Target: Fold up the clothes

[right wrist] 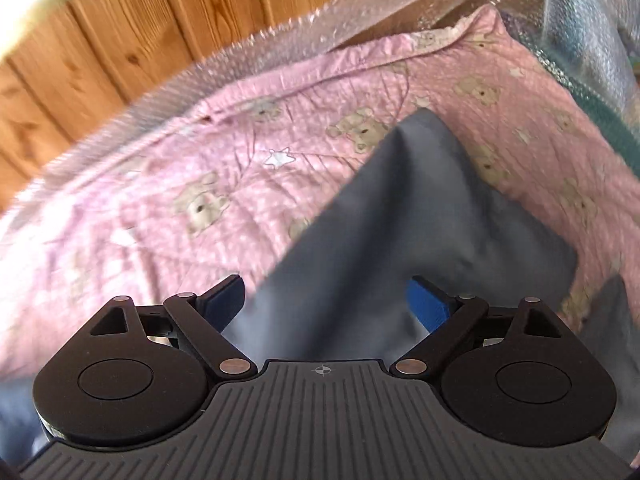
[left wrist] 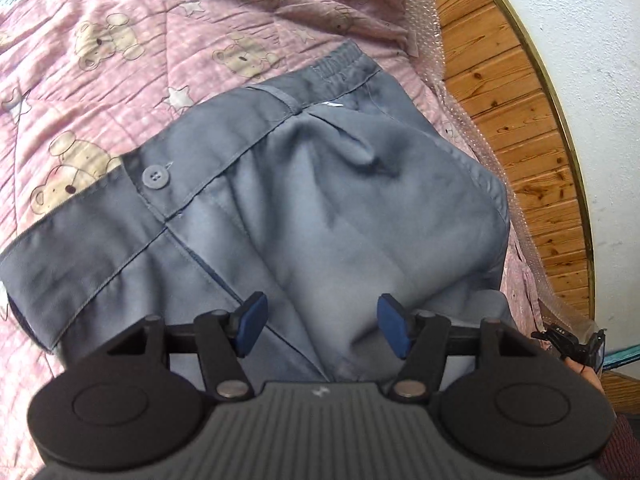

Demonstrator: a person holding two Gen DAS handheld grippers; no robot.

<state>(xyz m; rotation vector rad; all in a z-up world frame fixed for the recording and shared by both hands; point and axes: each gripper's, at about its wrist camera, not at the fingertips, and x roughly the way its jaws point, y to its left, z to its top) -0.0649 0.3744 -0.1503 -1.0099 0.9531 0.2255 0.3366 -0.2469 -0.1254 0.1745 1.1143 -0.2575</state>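
Observation:
Grey trousers [left wrist: 320, 184] lie on a pink quilt [left wrist: 120, 92] printed with bears and stars. Their waistband points to the upper left, with a grey button [left wrist: 156, 178] on it and an elastic section at the top. My left gripper [left wrist: 322, 322] hovers over the trousers' lower part, open, with its blue pads [left wrist: 252, 320] spread and only flat cloth below. In the right wrist view a grey fold of the trousers [right wrist: 400, 208] rises in a peak on the quilt [right wrist: 180, 168]. My right gripper [right wrist: 328, 302] stands wide open, and cloth passes between the pads without being pinched.
A wood-panelled wall [left wrist: 512, 132] with a gold trim strip runs along the quilt's right edge, with bubble wrap [right wrist: 280, 44] tucked between them. A person's hand [left wrist: 588, 376] shows at the lower right of the left wrist view. A green edge [right wrist: 600, 116] borders the quilt.

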